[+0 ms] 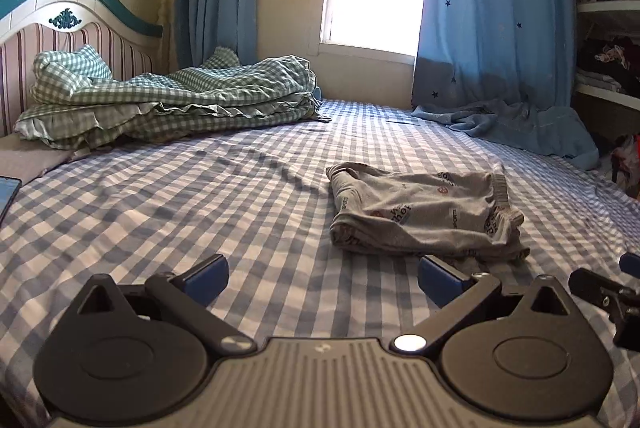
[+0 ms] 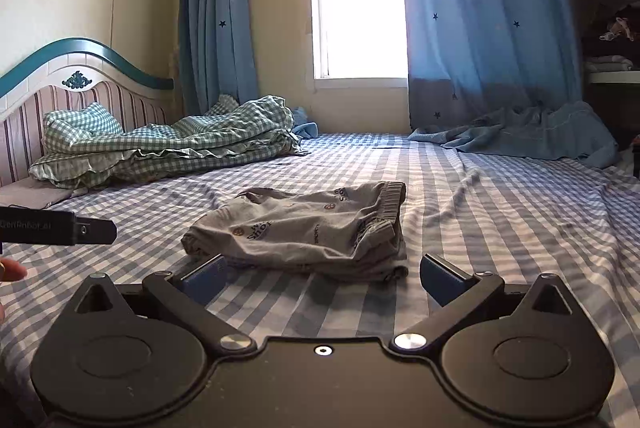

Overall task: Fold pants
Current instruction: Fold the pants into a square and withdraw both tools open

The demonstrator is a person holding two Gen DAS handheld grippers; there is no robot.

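Grey printed pants (image 1: pixel 420 212) lie folded into a compact bundle on the blue-and-white checked bed sheet (image 1: pixel 200 212). My left gripper (image 1: pixel 324 280) stands open just short of the bundle's near left edge, with nothing between its blue pads. In the right wrist view the pants (image 2: pixel 304 232) lie straight ahead on the sheet (image 2: pixel 500 228). My right gripper (image 2: pixel 324 280) is open too, its pads flanking the bundle's near edge without touching it. The right gripper's tip (image 1: pixel 600 292) shows at the right edge of the left view. The left gripper's finger (image 2: pixel 60 226) shows at the left of the right view.
A folded green checked quilt (image 1: pixel 168 100) and pillow lie by the striped headboard (image 1: pixel 72 36). Blue star curtains (image 1: pixel 492 20) frame a bright window, their hem pooling on the bed (image 2: pixel 520 132). Shelves (image 1: pixel 608 8) stand at the right. A phone (image 1: pixel 8 192) lies at the left edge.
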